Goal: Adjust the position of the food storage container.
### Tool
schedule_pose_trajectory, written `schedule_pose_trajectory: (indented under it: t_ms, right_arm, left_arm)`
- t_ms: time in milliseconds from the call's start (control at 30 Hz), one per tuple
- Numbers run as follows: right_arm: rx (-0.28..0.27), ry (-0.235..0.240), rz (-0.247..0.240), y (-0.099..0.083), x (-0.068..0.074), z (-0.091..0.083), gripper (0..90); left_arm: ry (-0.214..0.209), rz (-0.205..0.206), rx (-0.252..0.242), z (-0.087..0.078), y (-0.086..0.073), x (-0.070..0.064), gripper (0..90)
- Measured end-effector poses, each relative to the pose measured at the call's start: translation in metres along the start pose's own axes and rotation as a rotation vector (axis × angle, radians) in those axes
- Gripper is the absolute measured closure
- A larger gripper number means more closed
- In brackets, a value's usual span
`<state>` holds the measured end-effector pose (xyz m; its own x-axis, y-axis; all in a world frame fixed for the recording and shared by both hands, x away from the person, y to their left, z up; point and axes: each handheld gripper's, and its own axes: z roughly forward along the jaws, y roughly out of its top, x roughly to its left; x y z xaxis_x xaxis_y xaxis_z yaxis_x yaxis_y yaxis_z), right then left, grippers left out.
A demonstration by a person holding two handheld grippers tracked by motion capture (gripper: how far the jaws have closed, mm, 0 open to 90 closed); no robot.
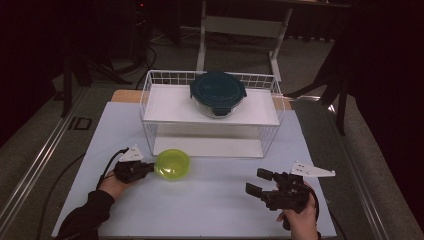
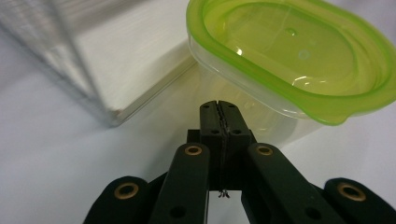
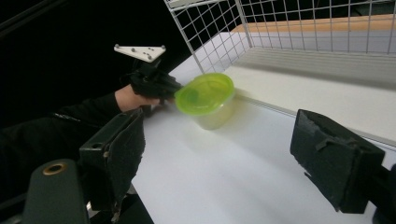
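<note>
Two hand-held grippers: left hand-held gripper (image 1: 148, 167), jaws closed on nothing, at the green-lidded tub's (image 1: 172, 164) nine o'clock; right hand-held gripper (image 1: 260, 182) open; tub not yet grasped.

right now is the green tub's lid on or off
On. The green lid sits flat over the clear tub, its rim overhanging the wall all round in the left gripper view.
</note>
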<state>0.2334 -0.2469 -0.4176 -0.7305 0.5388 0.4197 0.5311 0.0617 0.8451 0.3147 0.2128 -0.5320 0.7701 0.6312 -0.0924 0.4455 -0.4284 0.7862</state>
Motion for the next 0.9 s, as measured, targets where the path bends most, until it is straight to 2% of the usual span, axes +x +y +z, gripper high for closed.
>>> schedule_pose_trajectory:
  t_ms: [267,400,533,633,900]
  right_arm:
    - [0.0,0.001,0.001,0.0,0.001,0.0,17.3]
    - [0.002,0.001,0.001,0.0,0.001,0.0,17.3]
    - [0.002,0.002,-0.002,0.001,0.003,-0.001,17.3]
    - [0.001,0.002,-0.003,0.001,0.003,-0.001,17.3]
    - [0.007,0.001,-0.002,0.0,0.003,0.001,17.3]
  left_arm:
    - [-0.034,0.02,0.029,0.016,0.009,-0.011,89.4]
    - [-0.034,0.025,0.045,0.018,0.008,-0.011,89.3]
    - [-0.033,0.002,0.024,0.011,0.005,-0.008,89.3]
    - [-0.036,0.0,0.011,0.007,0.005,-0.008,89.4]
    - [-0.058,0.001,0.014,0.014,0.009,-0.015,89.3]
